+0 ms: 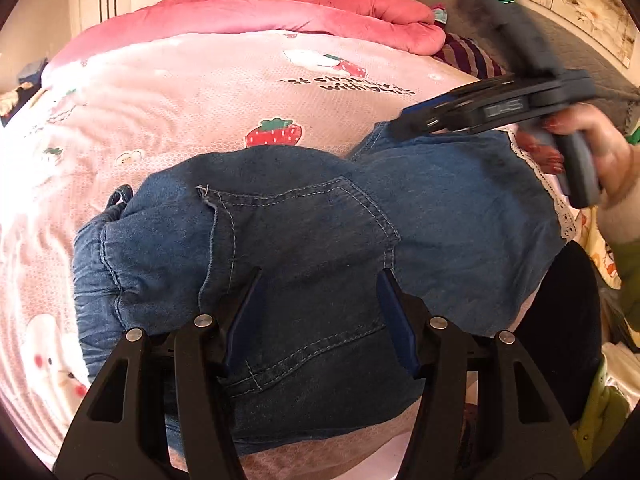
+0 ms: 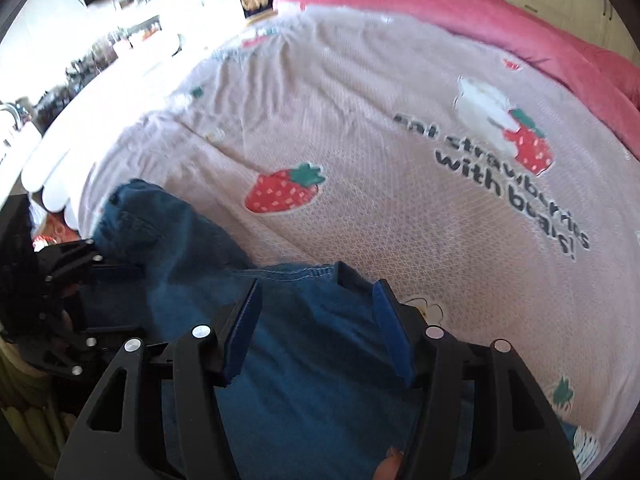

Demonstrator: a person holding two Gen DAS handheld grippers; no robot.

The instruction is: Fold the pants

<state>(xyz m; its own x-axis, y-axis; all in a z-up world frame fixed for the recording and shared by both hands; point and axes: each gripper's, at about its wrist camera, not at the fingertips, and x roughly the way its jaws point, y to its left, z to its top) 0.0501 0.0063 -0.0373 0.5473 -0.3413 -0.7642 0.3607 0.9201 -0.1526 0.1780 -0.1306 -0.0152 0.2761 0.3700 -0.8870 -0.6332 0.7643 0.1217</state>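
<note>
Now pants [image 1: 304,216] beneath spread fingers [image 1: 244,312].

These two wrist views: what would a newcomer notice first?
The dark blue denim pants stand out, lying bunched on the pink strawberry-print bedspread directly under the open left gripper. At the far edge of the bed lies a bright pink quilt. The right gripper, also open, hovers over the denim.

Bright daylight, blown-out glare at left edges, motion blur in right-wrist view, fisheye bulge, dark corners
</note>
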